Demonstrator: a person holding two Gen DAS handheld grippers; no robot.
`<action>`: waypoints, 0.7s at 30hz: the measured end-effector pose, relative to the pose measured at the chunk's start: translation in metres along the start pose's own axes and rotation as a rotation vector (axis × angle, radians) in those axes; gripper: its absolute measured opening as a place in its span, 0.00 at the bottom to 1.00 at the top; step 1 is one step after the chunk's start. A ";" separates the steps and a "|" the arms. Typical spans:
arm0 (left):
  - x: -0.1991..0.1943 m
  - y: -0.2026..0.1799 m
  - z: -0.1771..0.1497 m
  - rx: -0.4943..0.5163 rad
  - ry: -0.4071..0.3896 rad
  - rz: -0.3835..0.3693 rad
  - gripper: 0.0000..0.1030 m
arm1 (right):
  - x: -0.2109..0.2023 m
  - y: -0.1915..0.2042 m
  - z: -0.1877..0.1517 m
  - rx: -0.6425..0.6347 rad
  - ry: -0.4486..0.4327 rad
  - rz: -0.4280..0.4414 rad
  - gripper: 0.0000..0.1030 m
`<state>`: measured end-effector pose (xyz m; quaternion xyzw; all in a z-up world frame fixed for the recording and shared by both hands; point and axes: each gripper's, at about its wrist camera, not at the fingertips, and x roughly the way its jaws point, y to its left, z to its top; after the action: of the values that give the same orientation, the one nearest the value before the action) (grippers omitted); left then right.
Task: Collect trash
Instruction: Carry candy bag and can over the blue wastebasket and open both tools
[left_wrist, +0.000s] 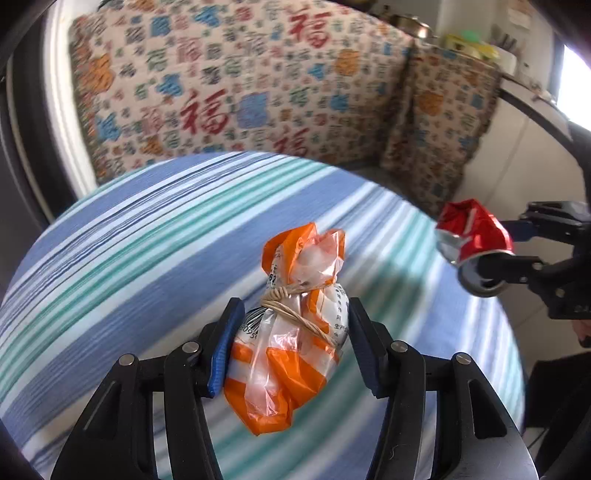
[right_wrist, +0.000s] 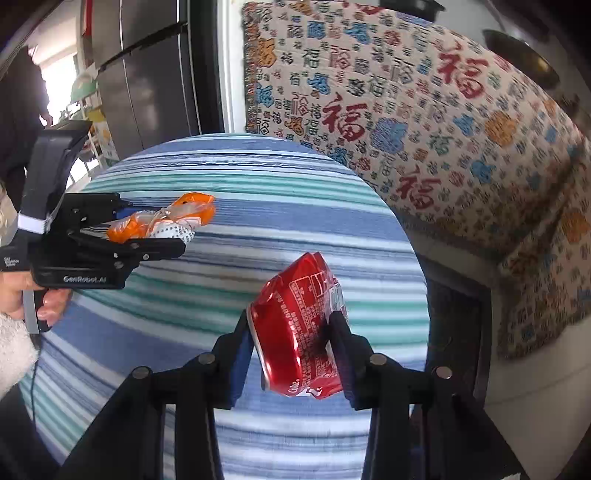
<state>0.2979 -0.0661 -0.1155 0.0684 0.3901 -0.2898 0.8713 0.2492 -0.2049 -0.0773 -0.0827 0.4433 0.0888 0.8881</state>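
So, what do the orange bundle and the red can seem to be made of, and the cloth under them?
Orange bundle: thin plastic film, glossy and partly see-through, crinkled, bound with a pale string, perhaps plastic twine.
Red can: thin metal, probably aluminium; shiny printed skin, dented, with a silver rim.
Striped cloth: woven fabric, matte, in blue, green and white stripes; the fibre cannot be told.

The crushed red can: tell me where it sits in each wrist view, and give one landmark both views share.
Left wrist view: the crushed red can is at the right edge, clamped in the right tongs.
Right wrist view: the can is low in the centre, between those tongs' fingers.
Shared landmark: the blue and green striped cloth beneath both.
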 end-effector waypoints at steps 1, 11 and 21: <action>-0.005 -0.014 0.000 0.014 -0.002 -0.014 0.55 | -0.009 -0.005 -0.006 0.015 -0.005 0.000 0.40; -0.040 -0.168 -0.002 0.145 0.010 -0.187 0.56 | -0.096 -0.073 -0.096 0.179 -0.034 -0.067 0.40; -0.010 -0.287 -0.025 0.202 0.042 -0.310 0.56 | -0.114 -0.181 -0.216 0.499 0.050 -0.084 0.40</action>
<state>0.1166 -0.2896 -0.0949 0.1008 0.3829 -0.4567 0.7966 0.0568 -0.4392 -0.1012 0.1186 0.4697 -0.0627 0.8726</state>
